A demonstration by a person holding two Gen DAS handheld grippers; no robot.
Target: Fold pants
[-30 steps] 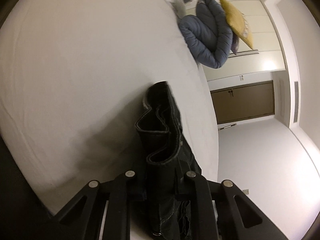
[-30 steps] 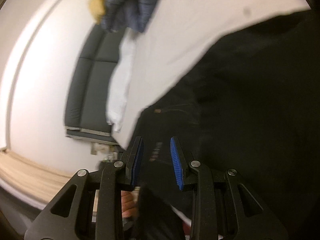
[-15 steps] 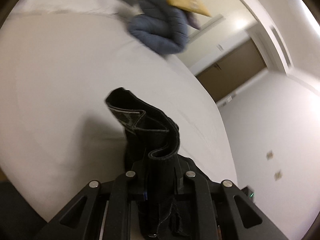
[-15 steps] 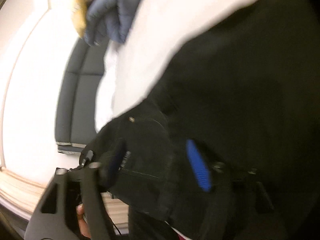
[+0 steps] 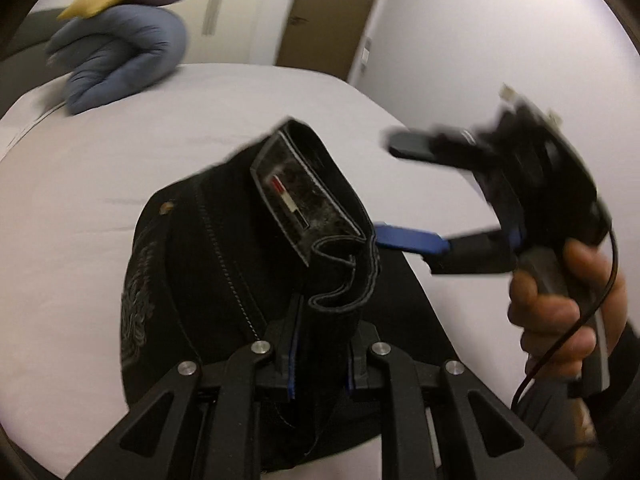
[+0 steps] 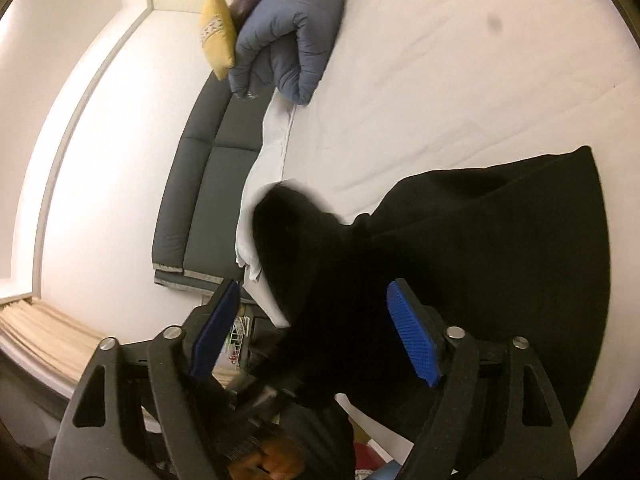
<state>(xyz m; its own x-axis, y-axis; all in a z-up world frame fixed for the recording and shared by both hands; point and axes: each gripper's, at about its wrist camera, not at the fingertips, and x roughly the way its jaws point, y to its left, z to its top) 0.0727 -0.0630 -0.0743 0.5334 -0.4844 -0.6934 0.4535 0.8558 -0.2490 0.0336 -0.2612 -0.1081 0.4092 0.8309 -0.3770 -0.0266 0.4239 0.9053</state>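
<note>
left gripper [image 5: 320,356] pinching pants [image 5: 224,264] waistband over bed [image 5: 80,184]; right gripper [image 6: 316,332] opening, jaws clear, pants just beyond

Taking the bed [image 6: 460,80] as landmark: pants [image 6: 500,248] on its near part, bunched waistband [image 5: 320,208] raised above it; rolled duvet [image 6: 288,36] at its far corner; sofa [image 6: 200,184] alongside its edge.

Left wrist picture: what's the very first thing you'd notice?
The black pants, bunched up in the middle with the left gripper pinching their waistband over the white bed. To the right, the right gripper is opening with nothing between its fingers. A blue duvet sits far back.
</note>
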